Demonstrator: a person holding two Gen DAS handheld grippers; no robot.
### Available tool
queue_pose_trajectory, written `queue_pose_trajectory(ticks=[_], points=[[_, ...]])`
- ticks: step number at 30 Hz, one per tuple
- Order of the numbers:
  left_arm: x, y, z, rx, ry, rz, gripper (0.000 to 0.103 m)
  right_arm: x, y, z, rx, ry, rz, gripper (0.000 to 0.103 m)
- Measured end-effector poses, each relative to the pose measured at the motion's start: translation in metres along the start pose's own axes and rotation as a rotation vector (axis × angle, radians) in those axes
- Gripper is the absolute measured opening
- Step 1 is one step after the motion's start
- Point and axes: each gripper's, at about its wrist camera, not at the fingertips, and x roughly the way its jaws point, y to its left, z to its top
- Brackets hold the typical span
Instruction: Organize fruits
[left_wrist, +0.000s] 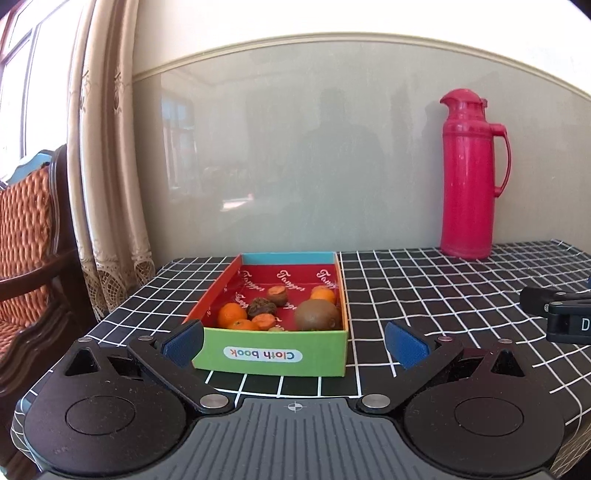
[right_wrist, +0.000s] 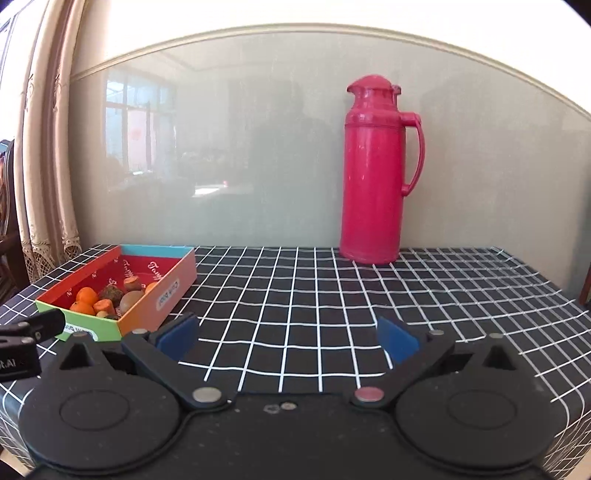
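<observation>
**Both grippers spread and empty at the fruit box**

The left gripper (left_wrist: 295, 341) is held low and level, its 2 blue pads spread wide, facing the green end of the cardboard box (left_wrist: 271, 354), gripping nothing. Inside the box lie a kiwi (left_wrist: 317, 314), several tangerines (left_wrist: 231, 314) and a dark brown fruit (left_wrist: 261, 307). The right gripper (right_wrist: 288, 338), right of the box, hovers level over the checked tablecloth (right_wrist: 314, 295) with fingers apart, empty. A red thermos (right_wrist: 373, 173) stands well behind and right of the box.
</observation>
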Motion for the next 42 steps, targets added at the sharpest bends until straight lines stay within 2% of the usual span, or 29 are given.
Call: queue_pose_trajectory(ticks=[6,13,19,42], points=[[0.007,0.005,-0.002,-0.058,0.025,-0.011,0.103,0.007,-0.006,0.001,-0.035,-0.025,-0.061,0.103],[0.008,-0.009,-0.005,-0.036,0.023,-0.018,0.103,0.011,-0.004,-0.005,-0.077,-0.016,-0.092,0.103],[0.007,-0.015,-0.006,-0.027,0.015,-0.016,0.103,0.005,-0.004,-0.006,-0.076,-0.053,-0.077,0.103],[0.007,-0.009,-0.005,-0.040,0.017,-0.021,0.103,0.008,-0.004,-0.006,-0.064,-0.034,-0.074,0.103]])
